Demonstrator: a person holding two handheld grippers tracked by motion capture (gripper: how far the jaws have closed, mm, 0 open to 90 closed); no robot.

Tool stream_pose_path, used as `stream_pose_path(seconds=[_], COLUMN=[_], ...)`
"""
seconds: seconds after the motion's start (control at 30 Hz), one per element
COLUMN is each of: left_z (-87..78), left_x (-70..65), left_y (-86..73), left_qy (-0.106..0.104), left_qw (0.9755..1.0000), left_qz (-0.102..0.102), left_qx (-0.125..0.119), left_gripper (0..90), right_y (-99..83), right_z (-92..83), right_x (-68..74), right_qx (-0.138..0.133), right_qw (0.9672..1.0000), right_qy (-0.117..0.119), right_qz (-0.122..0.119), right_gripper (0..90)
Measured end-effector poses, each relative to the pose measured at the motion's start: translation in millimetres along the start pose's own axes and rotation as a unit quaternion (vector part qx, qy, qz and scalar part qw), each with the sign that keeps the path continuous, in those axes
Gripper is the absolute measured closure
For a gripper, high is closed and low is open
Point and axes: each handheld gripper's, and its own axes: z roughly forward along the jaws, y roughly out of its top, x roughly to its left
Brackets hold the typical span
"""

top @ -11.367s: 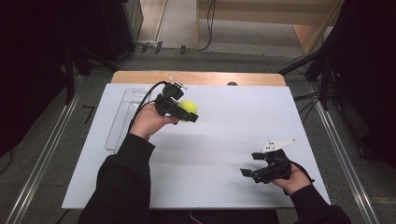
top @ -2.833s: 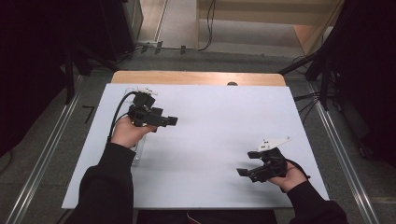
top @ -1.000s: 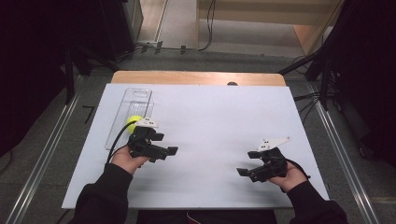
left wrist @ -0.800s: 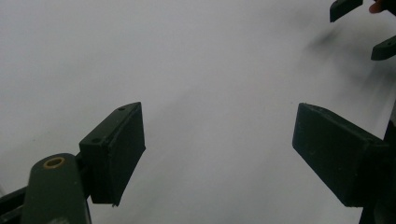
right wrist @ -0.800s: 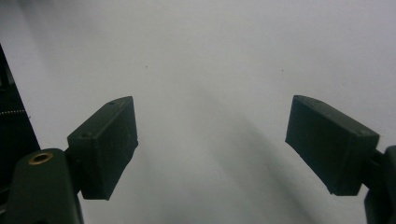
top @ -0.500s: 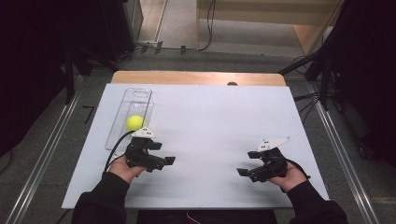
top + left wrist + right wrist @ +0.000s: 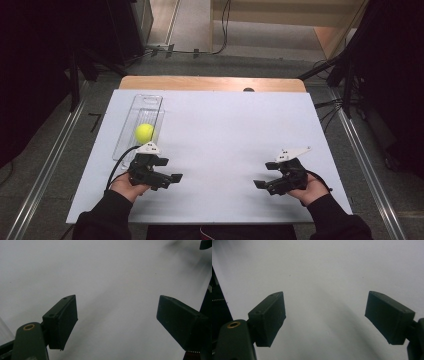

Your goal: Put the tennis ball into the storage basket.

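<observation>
Both grippers are black, each topped by a pale three-cornered plate. The left gripper (image 7: 170, 178) trails a black cable toward 7 o'clock. The right gripper (image 7: 261, 185) matches it. Blocky black pads (image 7: 62, 320) sit beside a brass-ringed hole. Sleeves (image 7: 102, 220) are black.

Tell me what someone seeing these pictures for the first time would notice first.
The yellow ball stands out most: it sits inside a clear plastic tray at the left of the white table. Near the front edge, the left claw and the right claw are each held in a hand, pointing toward each other. Both are open with nothing between their jaws.
</observation>
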Motion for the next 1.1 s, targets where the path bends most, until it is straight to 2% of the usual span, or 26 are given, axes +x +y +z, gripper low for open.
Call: stream_pose_path(seconds=[0.03,0.33,0.57,1.1], left_z=[-0.5,-5.0,-6.2,-4.7], left_x=[0.1,0.2,0.1,0.7], left_y=[-1.1,-9.1,-14.1,-16.0], left_qy=[0.004,-0.002,-0.004,-0.008], left_qw=[1.0000,1.0000,0.9998,0.9996], left_qz=[-0.001,0.006,0.008,0.010], left_qx=[0.000,0.003,0.015,0.025], left_gripper=[17.7,17.7,17.7,17.7], right_y=[0.0,0.0,-0.1,-0.2], right_z=[0.0,0.3,0.5,0.3], right_x=[-0.1,-0.1,-0.6,-0.5], right_qx=[0.000,0.001,0.001,0.001], right_qw=[1.0000,1.0000,1.0000,1.0000], right_qy=[0.000,0.000,0.000,-0.002], right_qz=[0.000,-0.001,-0.001,0.000], right_gripper=[14.8,14.8,14.8,14.8])
